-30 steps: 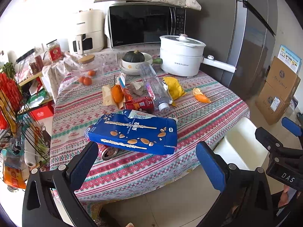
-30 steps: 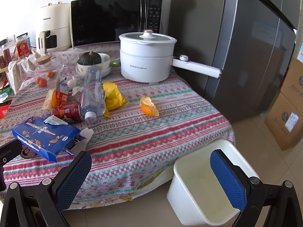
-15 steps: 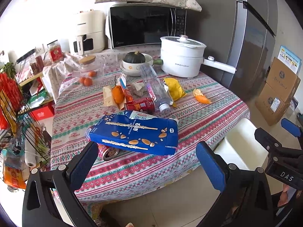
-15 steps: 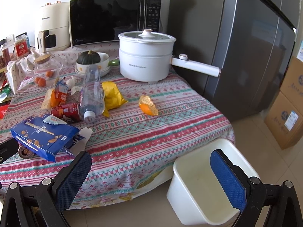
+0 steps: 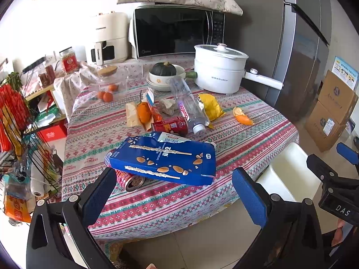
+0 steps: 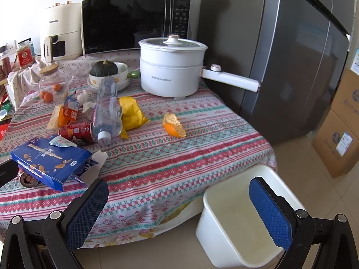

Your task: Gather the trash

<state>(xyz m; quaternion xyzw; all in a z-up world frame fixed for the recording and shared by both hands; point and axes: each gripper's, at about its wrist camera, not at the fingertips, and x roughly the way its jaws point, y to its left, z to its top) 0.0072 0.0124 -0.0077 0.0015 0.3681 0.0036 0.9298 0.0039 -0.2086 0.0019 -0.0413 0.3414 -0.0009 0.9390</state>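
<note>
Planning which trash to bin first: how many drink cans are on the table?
2. One red can lies on its side mid-table beside the plastic bottle. Another can lies partly under the blue carton near the front edge. More could be hidden under the clutter.

A crushed can (image 5: 131,180) is largely covered by the blue carton (image 5: 161,159) lying on it. The white bin (image 6: 244,222) is partly screened by a blue pad (image 6: 270,210), and the carton's small print cannot be read.

Striped red, pink and teal tablecloth (image 6: 179,157); blue carton (image 5: 166,161) printed with almonds; red can (image 5: 170,125); yellow wrapper (image 6: 131,114); orange peel (image 6: 174,126); white bin (image 6: 235,219), apparently cream inside.
</note>
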